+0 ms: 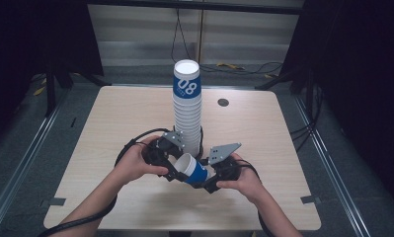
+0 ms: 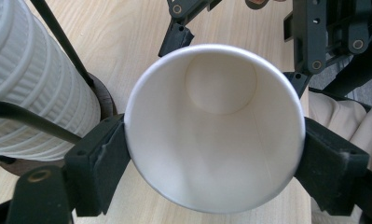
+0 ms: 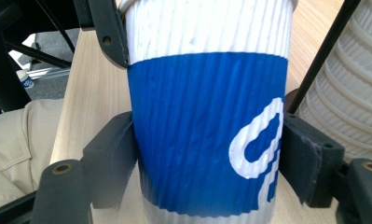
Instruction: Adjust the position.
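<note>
Cup (image 1: 192,169) handoff looks about halfway. High view: it lies tilted between both grippers at 6 o'clock of the tall cup stack (image 1: 187,106), near the table (image 1: 263,133) front. Left gripper view: the left gripper (image 2: 215,144) is clamped on the cup's rim, mouth facing the camera. Right gripper view: the right gripper (image 3: 209,154) squeezes the blue sleeve. Left to do, I'd guess: one lets go, the cup gets placed.
</note>
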Demonstrator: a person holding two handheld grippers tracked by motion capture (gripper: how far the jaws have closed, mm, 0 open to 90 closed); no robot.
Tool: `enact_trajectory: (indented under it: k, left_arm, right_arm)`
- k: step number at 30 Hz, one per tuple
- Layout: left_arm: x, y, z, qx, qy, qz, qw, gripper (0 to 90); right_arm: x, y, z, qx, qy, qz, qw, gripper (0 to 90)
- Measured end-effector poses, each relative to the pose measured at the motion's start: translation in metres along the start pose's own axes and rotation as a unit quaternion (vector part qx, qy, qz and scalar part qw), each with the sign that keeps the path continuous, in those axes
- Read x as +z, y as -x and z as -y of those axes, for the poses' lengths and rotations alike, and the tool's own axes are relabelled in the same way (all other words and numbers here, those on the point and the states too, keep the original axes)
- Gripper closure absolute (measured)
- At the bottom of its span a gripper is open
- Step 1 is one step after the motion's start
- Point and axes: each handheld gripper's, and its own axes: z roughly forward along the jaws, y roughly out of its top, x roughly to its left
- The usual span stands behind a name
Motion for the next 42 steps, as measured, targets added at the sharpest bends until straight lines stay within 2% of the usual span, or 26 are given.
enact_trajectory:
  k: [5, 8, 9, 13, 17, 21, 27, 32, 34, 38, 41, 42]
  left_arm:
    - [-0.0015, 0.0013, -0.0019, 0.002, -0.009, 0.000, 1.0000, 17.8]
    - [-0.0019, 0.0033, -0.0036, -0.002, -0.016, -0.009, 0.9998, 17.8]
    - [-0.0035, 0.0027, -0.0047, 0.006, -0.027, -0.008, 0.9996, 17.8]
    - [-0.0047, 0.0038, -0.0059, 0.013, -0.045, -0.015, 0.9988, 17.8]
    - [-0.0051, 0.0039, -0.0059, 0.016, -0.052, -0.017, 0.9984, 17.8]
    - [-0.0053, 0.0035, -0.0056, 0.020, -0.060, -0.017, 0.9978, 17.8]
    - [-0.0061, 0.0035, -0.0038, 0.013, -0.067, -0.021, 0.9975, 17.8]
    - [-0.0072, 0.0031, -0.0034, 0.018, -0.080, -0.024, 0.9963, 17.8]
    - [-0.0070, 0.0040, -0.0030, 0.010, -0.079, -0.023, 0.9965, 17.8]
    - [-0.0080, 0.0035, -0.0033, 0.013, -0.090, -0.026, 0.9955, 17.8]
    - [-0.0091, 0.0015, -0.0036, 0.028, -0.103, -0.028, 0.9939, 17.8]
    - [-0.0089, 0.0024, -0.0030, 0.019, -0.104, -0.029, 0.9940, 17.8]
  right_arm:
    - [0.0006, -0.0011, -0.0009, -0.004, 0.001, 0.001, 1.0000, 24.9]
    - [0.0012, -0.0016, -0.0011, -0.005, 0.001, 0.001, 1.0000, 24.0]
    - [0.0013, -0.0014, -0.0011, -0.006, -0.001, 0.003, 1.0000, 23.5]
    - [0.0010, -0.0006, 0.0004, 0.000, -0.007, 0.005, 1.0000, 20.4]
    - [0.0000, 0.0002, 0.0006, 0.008, -0.015, 0.009, 0.9998, 17.2]
    - [-0.0006, 0.0010, 0.0008, 0.005, -0.024, 0.013, 0.9996, 16.1]
    - [-0.0007, 0.0022, 0.0035, 0.007, -0.036, 0.021, 0.9991, 14.4]
    - [-0.0017, 0.0038, 0.0061, 0.011, -0.039, 0.028, 0.9988, 13.6]
    - [-0.0026, 0.0045, 0.0068, 0.014, -0.039, 0.030, 0.9987, 13.6]
    - [-0.0043, 0.0053, 0.0078, 0.015, -0.038, 0.031, 0.9987, 13.6]
    - [-0.0054, 0.0062, 0.0085, 0.018, -0.037, 0.035, 0.9985, 13.6]
    - [-0.0059, 0.0064, 0.0088, 0.018, -0.039, 0.037, 0.9984, 13.6]
